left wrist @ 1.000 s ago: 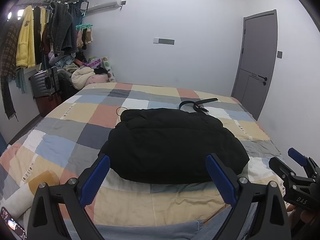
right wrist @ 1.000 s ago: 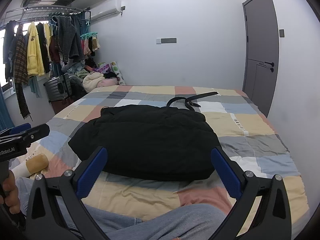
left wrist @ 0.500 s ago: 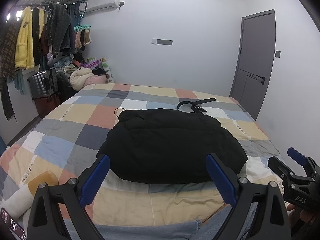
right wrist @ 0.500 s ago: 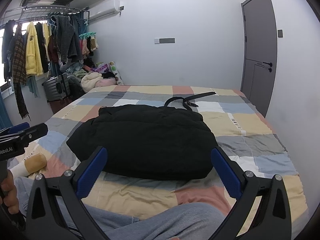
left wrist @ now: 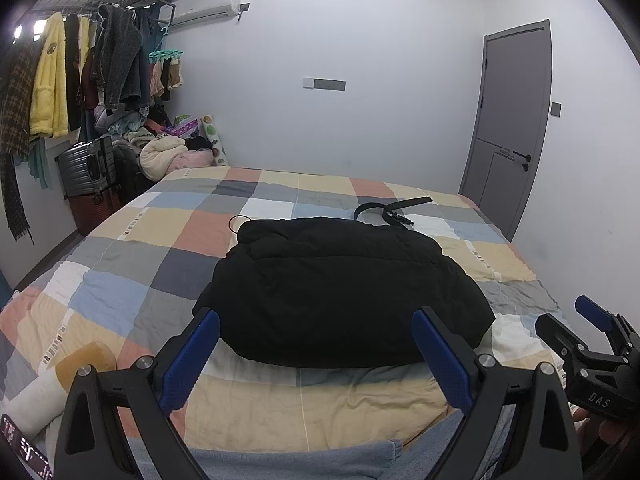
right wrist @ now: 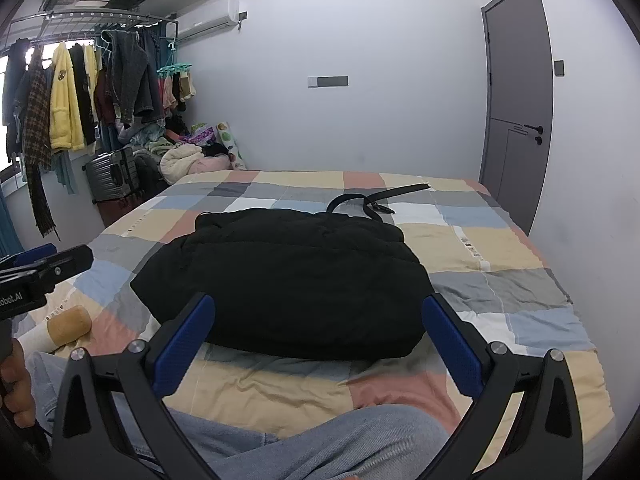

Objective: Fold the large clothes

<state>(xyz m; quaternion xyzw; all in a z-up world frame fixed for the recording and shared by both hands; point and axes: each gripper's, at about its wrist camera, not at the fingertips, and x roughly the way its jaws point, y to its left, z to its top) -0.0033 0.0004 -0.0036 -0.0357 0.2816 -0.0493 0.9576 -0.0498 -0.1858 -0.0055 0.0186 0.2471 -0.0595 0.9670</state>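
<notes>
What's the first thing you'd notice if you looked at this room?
A big puffy black jacket lies in a folded heap in the middle of the checkered bed. A black belt curls just behind it. Both grippers, left and right, hang open in front of it.

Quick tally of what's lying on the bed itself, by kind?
Black jackets: 1
Black belts: 1
Thin black hair-tie loops: 1
Rolled items with a tan end, at the near left edge: 1
Total: 4
</notes>
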